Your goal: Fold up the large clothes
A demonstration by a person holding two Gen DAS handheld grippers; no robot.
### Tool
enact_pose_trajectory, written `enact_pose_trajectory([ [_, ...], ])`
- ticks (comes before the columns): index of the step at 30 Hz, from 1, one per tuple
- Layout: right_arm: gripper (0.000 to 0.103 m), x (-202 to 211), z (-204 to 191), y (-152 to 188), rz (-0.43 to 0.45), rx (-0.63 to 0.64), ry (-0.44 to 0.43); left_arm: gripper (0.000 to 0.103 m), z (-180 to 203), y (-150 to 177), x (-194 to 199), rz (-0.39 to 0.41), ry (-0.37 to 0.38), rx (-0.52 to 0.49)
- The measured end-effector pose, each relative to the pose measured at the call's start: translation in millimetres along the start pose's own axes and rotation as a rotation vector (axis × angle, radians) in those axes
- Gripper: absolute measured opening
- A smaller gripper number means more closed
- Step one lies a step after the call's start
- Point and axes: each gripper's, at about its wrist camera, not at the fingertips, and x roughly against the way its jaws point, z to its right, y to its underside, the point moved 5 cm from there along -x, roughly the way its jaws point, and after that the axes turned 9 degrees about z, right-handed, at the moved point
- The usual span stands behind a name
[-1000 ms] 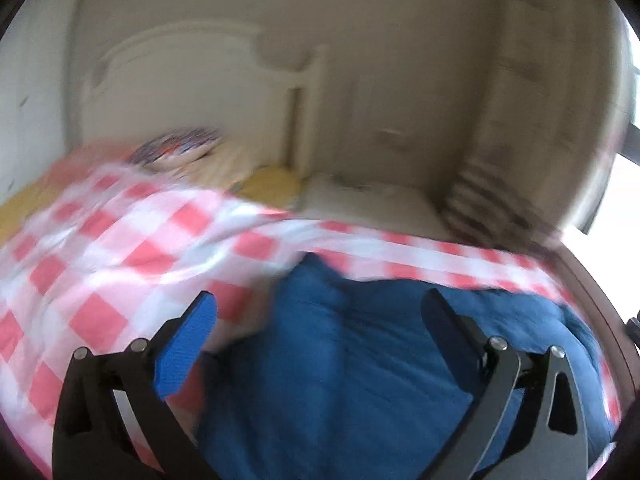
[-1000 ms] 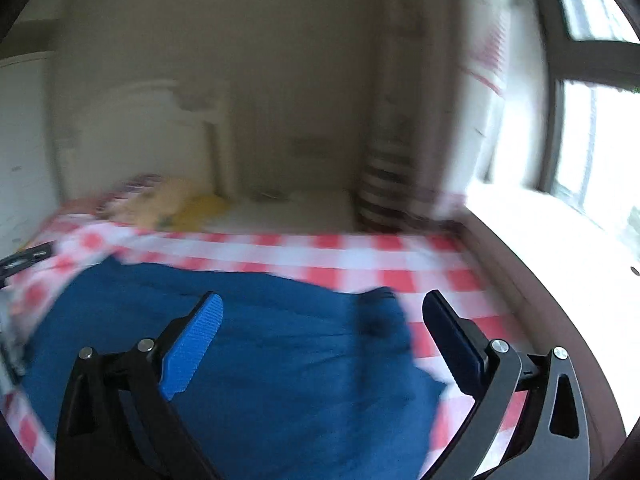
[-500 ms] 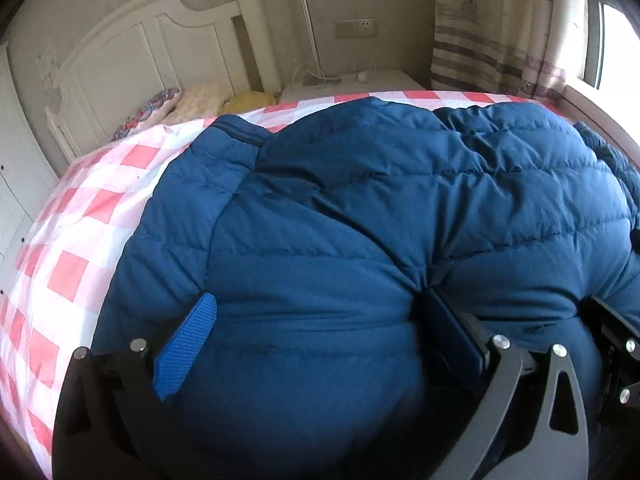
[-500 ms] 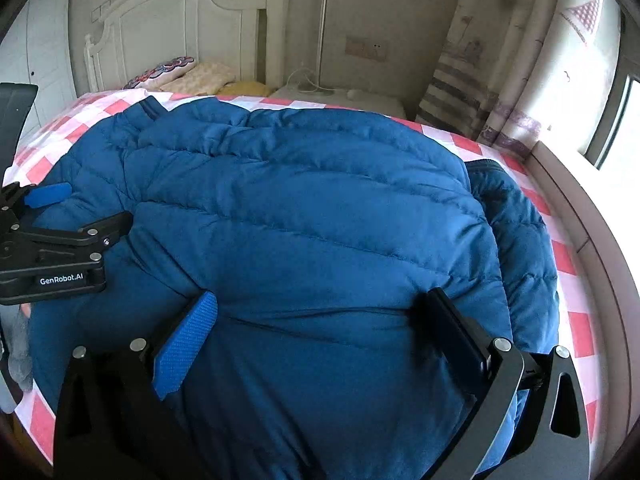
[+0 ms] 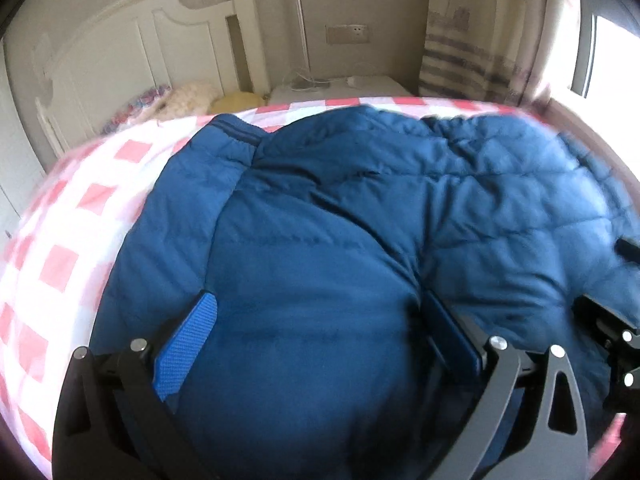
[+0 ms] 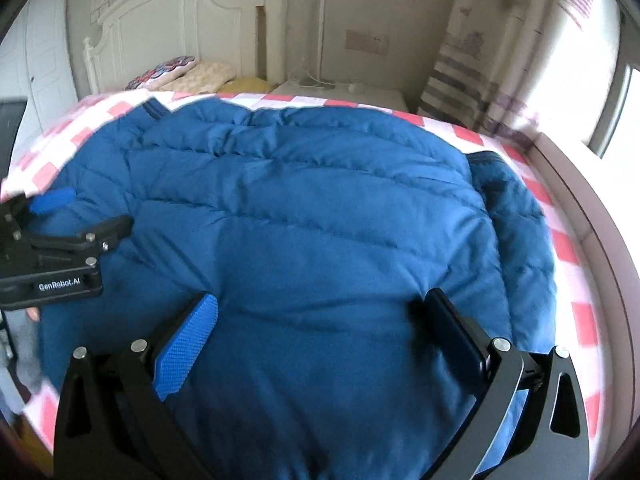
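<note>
You are positioning both tools over the near edge of the blue jacket, which is lying spread across the checked bed. The left tool and the right tool are both released, fingers spread against the padding, grasping nothing. Judged next: clench on the near edge and carry it toward the headboard. No containers are showing.

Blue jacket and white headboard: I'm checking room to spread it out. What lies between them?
In the right wrist view, checked bedspread, then pillows, separate the blue jacket from the white headboard.
</note>
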Motion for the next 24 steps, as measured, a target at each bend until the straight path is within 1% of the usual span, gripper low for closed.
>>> enact_pose_trajectory([
  [1,0.098,13.8,-6.4,-1.4,0.039,0.004,-0.023,0.101,-2.7,-0.5,15.7,0.030,0.040,0.050],
  [2,0.098,29.1,-17.1,-1.2,0.080,0.035,-0.044,0.101,-3.2,-1.0,29.7,0.063,0.078,0.080],
  [3,0.098,35.9,-24.1,-0.1,0.100,0.065,-0.046,0.101,-0.6,-0.4,44.8,0.097,0.113,0.087],
  [4,0.098,39.4,-32.7,3.9,0.106,0.107,-0.041,0.101,2.9,1.6,50.1,0.104,0.117,0.072],
  [5,0.098,33.2,-42.2,13.9,0.067,0.164,-0.020,0.101,9.1,6.6,51.3,0.092,0.109,0.035],
  [6,0.098,22.9,-46.9,24.3,0.022,0.196,-0.006,0.101,18.6,17.3,44.2,0.051,0.094,-0.028],
  [7,0.099,14.3,-47.9,33.4,0.009,0.203,0.008,0.101,23.9,26.2,35.4,0.021,0.077,-0.066],
  [8,0.099,10.8,-45.7,39.5,0.051,0.181,0.002,0.101,28.5,37.5,25.6,0.022,0.044,-0.111],
  [9,0.099,7.6,-44.9,40.9,0.042,0.177,-0.006,0.101,30.1,41.3,23.7,0.041,0.034,-0.127],
  [12,0.099,7.9,-44.3,38.0,0.013,0.182,-0.015,0.101,29.0,38.9,23.1,0.018,0.049,-0.117],
  [14,0.098,18.2,-41.3,32.6,0.001,0.160,-0.018,0.101,23.9,35.9,30.4,0.012,0.080,-0.103],
  [16,0.098,33.5,-28.3,26.2,0.045,0.146,0.001,0.101,10.8,31.0,42.3,0.035,0.091,-0.064],
  [18,0.098,47.5,-6.7,20.5,0.087,0.117,0.039,0.101,-13.4,27.5,54.1,0.068,0.053,-0.021],
  [20,0.098,52.7,19.9,18.1,0.101,0.061,0.063,0.101,-39.3,29.2,51.7,0.058,0.022,0.030],
  [21,0.098,48.7,38.7,21.8,0.080,0.020,0.075,0.101,-55.3,32.3,44.6,0.036,0.000,0.064],
  [22,0.098,39.5,53.9,30.1,0.035,-0.012,0.085,0.101,-69.6,38.2,37.3,0.010,-0.025,0.093],
  [23,0.099,29.8,63.8,39.0,-0.005,-0.035,0.079,0.101,-77.5,42.1,31.7,-0.001,-0.029,0.109],
  [24,0.099,21.7,73.3,49.3,0.005,-0.098,0.000,0.101,-82.9,45.2,26.6,0.004,-0.003,0.118],
])
